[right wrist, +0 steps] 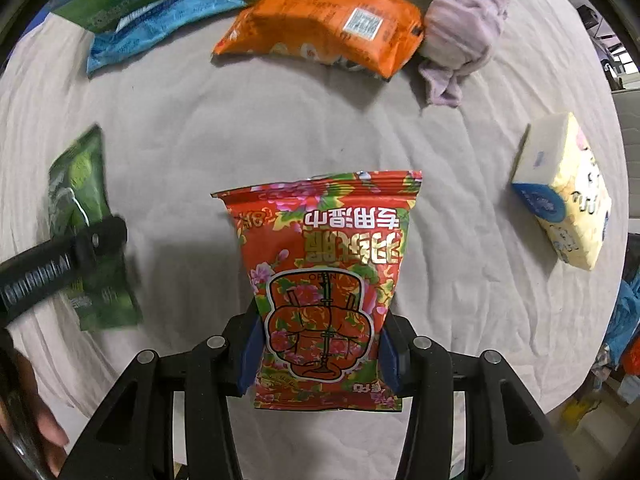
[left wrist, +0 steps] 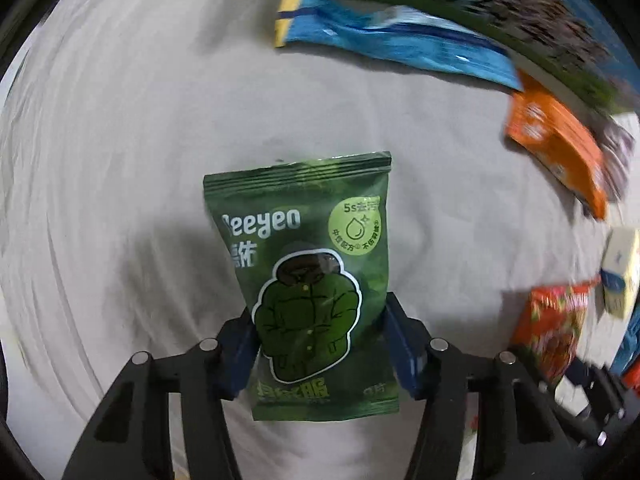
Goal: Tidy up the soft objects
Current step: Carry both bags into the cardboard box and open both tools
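Observation:
My left gripper (left wrist: 320, 332) is shut on a dark green wipes pack (left wrist: 308, 264) with a jacket picture, held above the grey cloth; the pack also shows in the right wrist view (right wrist: 86, 216) with the left gripper's black body (right wrist: 60, 264) across it. My right gripper (right wrist: 318, 344) is shut on a red floral wipes pack (right wrist: 324, 276), which also shows blurred in the left wrist view (left wrist: 552, 332). Both packs stand upright between the blue finger pads (left wrist: 400, 340).
On the grey cloth (right wrist: 280, 128) lie an orange pack (right wrist: 324, 28), a blue pack (right wrist: 160, 20), a green pack (right wrist: 112, 4), a bunched lilac cloth (right wrist: 460, 36) and a yellow-white tissue pack (right wrist: 564, 196). The table edge curves off at right.

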Demonstrator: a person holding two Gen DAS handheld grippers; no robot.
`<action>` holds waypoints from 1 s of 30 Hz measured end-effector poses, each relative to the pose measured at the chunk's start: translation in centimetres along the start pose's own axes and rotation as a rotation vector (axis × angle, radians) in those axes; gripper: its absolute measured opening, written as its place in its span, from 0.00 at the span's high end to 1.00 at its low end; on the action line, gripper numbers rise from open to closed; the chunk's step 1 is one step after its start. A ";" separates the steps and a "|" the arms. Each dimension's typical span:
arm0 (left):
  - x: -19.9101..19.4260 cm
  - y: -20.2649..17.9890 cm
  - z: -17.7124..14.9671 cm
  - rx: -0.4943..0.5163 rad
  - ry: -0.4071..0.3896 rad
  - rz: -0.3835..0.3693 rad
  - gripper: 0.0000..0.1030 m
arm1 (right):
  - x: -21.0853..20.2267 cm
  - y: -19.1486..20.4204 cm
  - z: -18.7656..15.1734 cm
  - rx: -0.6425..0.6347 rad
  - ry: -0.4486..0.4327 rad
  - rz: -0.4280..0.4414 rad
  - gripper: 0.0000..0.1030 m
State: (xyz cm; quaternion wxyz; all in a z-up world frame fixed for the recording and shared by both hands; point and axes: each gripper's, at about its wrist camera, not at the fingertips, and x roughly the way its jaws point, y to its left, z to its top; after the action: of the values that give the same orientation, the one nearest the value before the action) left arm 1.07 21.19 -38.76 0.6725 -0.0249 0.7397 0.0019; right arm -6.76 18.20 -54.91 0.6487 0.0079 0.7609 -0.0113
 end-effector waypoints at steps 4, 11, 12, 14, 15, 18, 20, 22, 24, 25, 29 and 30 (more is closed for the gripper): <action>0.9 -0.6 -0.8 0.019 -0.031 -0.034 0.49 | -0.6 -0.9 -2.6 0.017 -0.019 0.011 0.51; -5.2 2.9 -2.6 0.085 -0.162 -0.090 0.49 | -2.0 -2.0 -7.3 0.005 -0.077 0.046 0.51; -5.9 2.4 -3.9 0.094 -0.185 -0.089 0.49 | -2.6 -2.0 -8.3 -0.005 -0.096 0.049 0.51; -8.8 2.6 -4.6 0.115 -0.251 -0.106 0.49 | -3.4 -2.4 -9.7 -0.021 -0.121 0.058 0.51; -10.1 2.7 -4.8 0.125 -0.279 -0.106 0.49 | -3.7 -2.8 -10.4 -0.027 -0.134 0.064 0.51; -13.6 1.0 -5.6 0.142 -0.344 -0.138 0.49 | -5.6 -4.4 -12.4 -0.034 -0.175 0.092 0.51; -15.9 0.9 -4.9 0.147 -0.387 -0.160 0.49 | -6.9 -5.2 -11.8 -0.030 -0.193 0.111 0.51; -17.3 -1.4 -4.6 0.151 -0.427 -0.177 0.49 | -8.0 -6.3 -12.8 -0.023 -0.215 0.137 0.51; -19.4 -2.3 -3.5 0.155 -0.475 -0.192 0.49 | -9.4 -8.3 -11.8 -0.025 -0.241 0.158 0.51; -20.1 -3.0 -2.6 0.159 -0.497 -0.200 0.49 | -10.2 -8.8 -12.1 -0.024 -0.257 0.169 0.51; -23.2 -4.4 1.8 0.167 -0.539 -0.273 0.49 | -14.9 -10.7 -10.5 -0.025 -0.311 0.209 0.51; -23.3 -5.1 3.2 0.169 -0.542 -0.288 0.49 | -16.3 -10.4 -10.3 -0.027 -0.326 0.217 0.51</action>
State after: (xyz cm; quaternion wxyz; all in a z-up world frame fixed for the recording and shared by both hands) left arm 6.63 17.06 -15.75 0.8382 -0.0721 0.5199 -0.1484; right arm -14.64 8.09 -37.09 0.7607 0.0793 0.6407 0.0677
